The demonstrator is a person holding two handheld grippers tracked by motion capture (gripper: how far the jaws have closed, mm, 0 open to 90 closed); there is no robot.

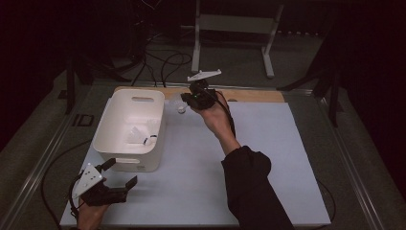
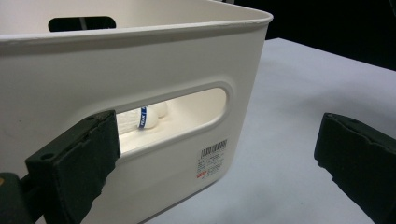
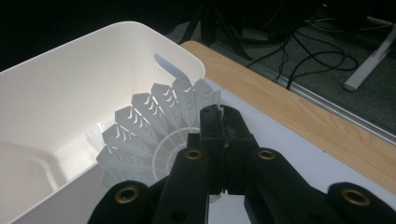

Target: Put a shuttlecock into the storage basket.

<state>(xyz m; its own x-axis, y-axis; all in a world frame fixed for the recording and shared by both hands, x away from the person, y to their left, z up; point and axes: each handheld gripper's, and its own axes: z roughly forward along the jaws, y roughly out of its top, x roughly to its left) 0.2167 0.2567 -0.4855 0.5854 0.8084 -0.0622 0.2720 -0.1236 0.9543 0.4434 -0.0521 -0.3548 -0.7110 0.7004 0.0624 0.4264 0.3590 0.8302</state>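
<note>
A white plastic bin (image 1: pixel 107 129) stands on the left of the white mat. Inside it lie white shuttlecocks (image 1: pixel 141 136), one with a blue-banded cork visible through the handle slot (image 2: pixel 148 116). My right gripper (image 1: pixel 186 99) is held just off the bin's far right corner, shut on the plastic skirt of a white shuttlecock (image 1: pixel 180 104). In the right gripper view the skirt (image 3: pixel 149 135) fans out left of the closed jaw tips (image 3: pixel 222 122), above the bin's rim (image 3: pixel 140 28). My left gripper (image 1: pixel 122 172) is open near the bin's near wall (image 2: pixel 154 70), nothing between its jaws (image 2: pixel 215 158).
The white mat (image 1: pixel 268 158) covers the table, with a wooden strip (image 1: pixel 253 95) along its far edge (image 3: pixel 299 126). Metal frame rails (image 1: pixel 43 163) border the table. On the floor behind are a white stand (image 1: pixel 234 24) and black cables (image 1: pixel 165 64).
</note>
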